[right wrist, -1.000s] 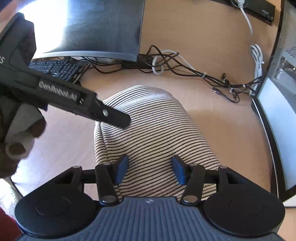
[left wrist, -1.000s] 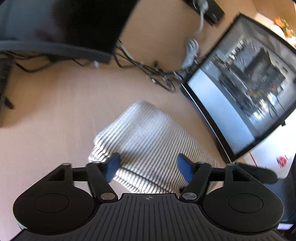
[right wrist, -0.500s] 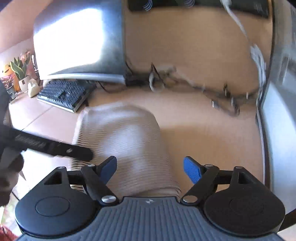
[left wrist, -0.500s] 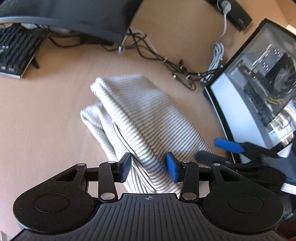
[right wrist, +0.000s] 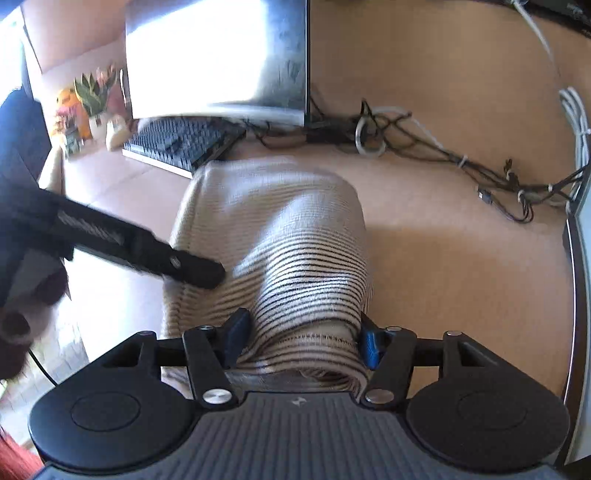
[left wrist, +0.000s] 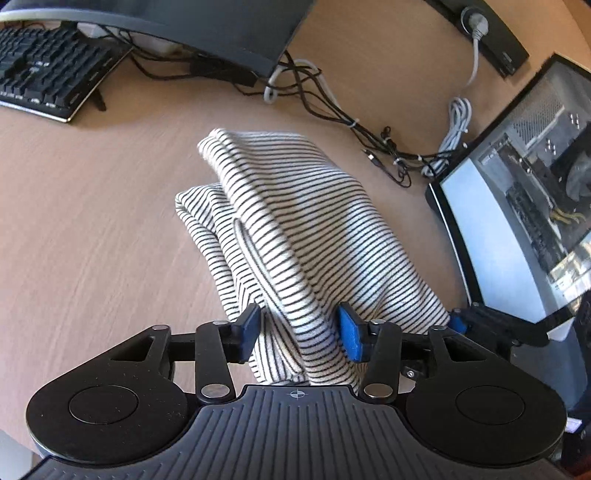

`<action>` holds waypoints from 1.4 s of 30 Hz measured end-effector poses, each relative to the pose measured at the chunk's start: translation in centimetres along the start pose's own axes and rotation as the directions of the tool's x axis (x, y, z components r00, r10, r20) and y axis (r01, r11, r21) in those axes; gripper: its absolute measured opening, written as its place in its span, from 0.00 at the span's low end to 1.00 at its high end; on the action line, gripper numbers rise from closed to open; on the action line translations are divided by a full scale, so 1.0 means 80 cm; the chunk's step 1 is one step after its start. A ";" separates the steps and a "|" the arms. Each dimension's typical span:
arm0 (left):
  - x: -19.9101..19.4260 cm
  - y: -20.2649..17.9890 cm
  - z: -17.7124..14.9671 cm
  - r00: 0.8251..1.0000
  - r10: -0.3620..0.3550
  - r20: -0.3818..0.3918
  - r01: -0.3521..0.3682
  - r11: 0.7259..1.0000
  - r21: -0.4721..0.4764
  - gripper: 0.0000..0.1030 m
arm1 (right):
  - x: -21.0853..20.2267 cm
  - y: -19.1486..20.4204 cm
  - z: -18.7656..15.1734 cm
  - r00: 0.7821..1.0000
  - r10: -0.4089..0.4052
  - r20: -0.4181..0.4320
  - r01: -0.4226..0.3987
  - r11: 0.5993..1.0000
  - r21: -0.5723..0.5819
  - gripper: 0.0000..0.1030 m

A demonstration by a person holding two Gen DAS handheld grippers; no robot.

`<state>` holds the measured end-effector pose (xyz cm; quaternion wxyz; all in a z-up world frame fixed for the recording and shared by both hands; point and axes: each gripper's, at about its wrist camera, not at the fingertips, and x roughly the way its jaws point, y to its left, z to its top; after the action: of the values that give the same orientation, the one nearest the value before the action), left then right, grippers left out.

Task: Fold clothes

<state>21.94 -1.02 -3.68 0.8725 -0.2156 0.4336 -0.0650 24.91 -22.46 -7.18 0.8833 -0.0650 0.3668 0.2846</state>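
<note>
Left wrist view: the left gripper [left wrist: 299, 330] sits low in the frame, its blue pads [left wrist: 349, 332] part-way closed with a bunched ridge of the striped garment [left wrist: 295, 221] running between them. Whether the pads actually press the cloth is not clear from this angle. The garment, white with thin dark stripes, lies folded in layers on the wooden desk [left wrist: 92, 221], its far end rounded over. Just to the right of the cloth, the tip of the right gripper [left wrist: 480, 321] shows at its edge. Beyond lie a tangle of cables [left wrist: 332, 107], a black keyboard [left wrist: 44, 70] to the far left, a monitor [left wrist: 221, 33] above it and a glass-sided computer case [left wrist: 517, 206] on the right.

In the right wrist view, the right gripper [right wrist: 301, 338] has its fingers against both sides of a rolled hump of the striped garment [right wrist: 295, 240], pinching it. The left gripper [right wrist: 177, 264] reaches in from the left, with its tip over the cloth. Farther off are the keyboard [right wrist: 181, 140], the cables [right wrist: 424, 147], the bright monitor [right wrist: 221, 55] and a potted plant [right wrist: 92, 96].
</note>
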 end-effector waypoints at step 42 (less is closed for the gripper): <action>-0.005 0.041 0.020 0.998 0.059 0.035 -0.059 0.998 -0.019 0.56 | 0.036 -0.041 0.028 0.980 0.197 -0.021 -0.187 0.956 0.224 0.67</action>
<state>22.70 2.53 -3.97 0.8797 -0.2117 0.4246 -0.0315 29.74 -23.11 -7.85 0.8451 0.0634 0.4198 0.3249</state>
